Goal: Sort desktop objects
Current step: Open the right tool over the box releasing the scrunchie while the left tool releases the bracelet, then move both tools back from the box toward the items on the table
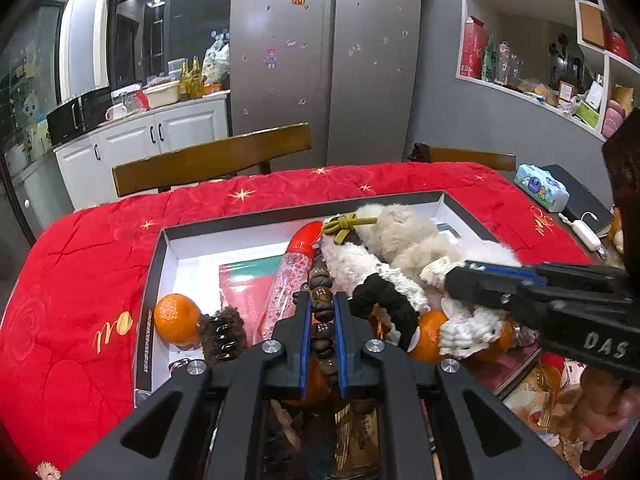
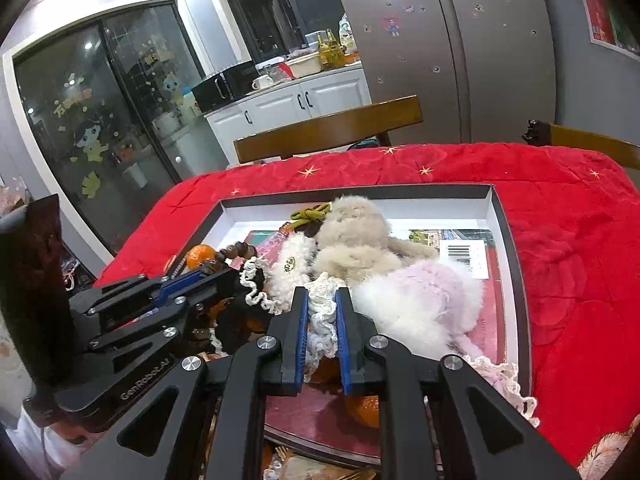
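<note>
A shallow black-rimmed white box (image 1: 152, 280) (image 2: 508, 240) lies on the red tablecloth and holds many things. My left gripper (image 1: 322, 300) is shut on a string of brown wooden beads (image 1: 322, 320), which also shows in the right wrist view (image 2: 236, 252). My right gripper (image 2: 322, 300) is shut on a white knitted scrunchie (image 2: 322, 320); in the left wrist view it (image 1: 452, 276) reaches in from the right. Fluffy beige (image 2: 356, 236) and pink-white (image 2: 424, 300) plush items, oranges (image 1: 176, 320), a red-capped bottle (image 1: 296, 264) and a dark hair claw (image 1: 222, 340) lie in the box.
Two wooden chairs (image 1: 212, 160) stand behind the table, with a fridge (image 1: 320, 60) beyond. A tissue pack (image 1: 542, 188), a dark book and a white charger (image 1: 586, 232) lie at the table's right end. Red cloth (image 2: 560, 260) surrounds the box.
</note>
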A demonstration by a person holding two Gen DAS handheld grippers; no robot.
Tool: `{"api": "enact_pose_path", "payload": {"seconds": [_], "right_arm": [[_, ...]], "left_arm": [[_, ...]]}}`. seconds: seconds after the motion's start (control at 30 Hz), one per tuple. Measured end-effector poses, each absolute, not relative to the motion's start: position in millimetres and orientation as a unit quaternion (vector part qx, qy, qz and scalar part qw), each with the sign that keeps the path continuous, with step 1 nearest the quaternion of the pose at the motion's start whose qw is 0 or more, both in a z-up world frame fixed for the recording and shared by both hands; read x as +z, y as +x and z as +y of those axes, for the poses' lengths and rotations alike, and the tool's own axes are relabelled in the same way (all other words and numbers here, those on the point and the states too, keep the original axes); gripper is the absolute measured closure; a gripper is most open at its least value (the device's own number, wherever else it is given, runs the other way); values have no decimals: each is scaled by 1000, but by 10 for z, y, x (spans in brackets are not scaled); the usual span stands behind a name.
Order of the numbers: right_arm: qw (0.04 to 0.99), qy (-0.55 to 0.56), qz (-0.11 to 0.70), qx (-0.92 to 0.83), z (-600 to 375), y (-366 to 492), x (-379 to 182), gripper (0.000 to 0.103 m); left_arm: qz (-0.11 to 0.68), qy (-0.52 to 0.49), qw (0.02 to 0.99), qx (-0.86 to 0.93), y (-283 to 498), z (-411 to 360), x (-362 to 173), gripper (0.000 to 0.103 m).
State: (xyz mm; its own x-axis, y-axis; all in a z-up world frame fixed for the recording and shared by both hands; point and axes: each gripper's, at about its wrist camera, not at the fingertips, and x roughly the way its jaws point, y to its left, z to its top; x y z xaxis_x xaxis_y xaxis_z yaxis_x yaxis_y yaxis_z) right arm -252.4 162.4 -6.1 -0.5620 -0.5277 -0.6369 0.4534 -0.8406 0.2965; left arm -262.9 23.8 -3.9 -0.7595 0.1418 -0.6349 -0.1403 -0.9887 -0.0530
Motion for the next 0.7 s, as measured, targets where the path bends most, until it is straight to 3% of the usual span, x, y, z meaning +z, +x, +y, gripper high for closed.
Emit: {"api": "enact_pose_path", "payload": {"seconds": [0.1, 0.17, 0.2, 0.27, 0.3, 0.4, 0.7], "right_arm": [[279, 374, -59, -883, 1651, -2512, -23, 87], [285, 365, -65, -884, 1679, -2494, 42, 80], [287, 361, -66, -885, 1688, -2482, 70, 73], [291, 351, -65, -888, 1693, -2447, 132, 61], [294, 348, -66, -888, 1693, -2433, 153, 50], [304, 341, -79, -886, 1706, -2413, 218, 0], [308, 312, -97, -893, 1811, -2372, 417, 0]], "left_arm": [[-1, -343, 66, 937, -2645, 201, -32, 75], [2, -343, 59, 938, -2632, 195, -9, 51], [2, -342, 57, 938, -2627, 190, 8, 42], [3, -335, 56, 941, -2604, 182, 53, 9], [4, -331, 53, 942, -2589, 177, 76, 4], [21, -328, 40, 943, -2565, 185, 140, 0], [9, -323, 13, 946, -2525, 65, 280, 0]]}}
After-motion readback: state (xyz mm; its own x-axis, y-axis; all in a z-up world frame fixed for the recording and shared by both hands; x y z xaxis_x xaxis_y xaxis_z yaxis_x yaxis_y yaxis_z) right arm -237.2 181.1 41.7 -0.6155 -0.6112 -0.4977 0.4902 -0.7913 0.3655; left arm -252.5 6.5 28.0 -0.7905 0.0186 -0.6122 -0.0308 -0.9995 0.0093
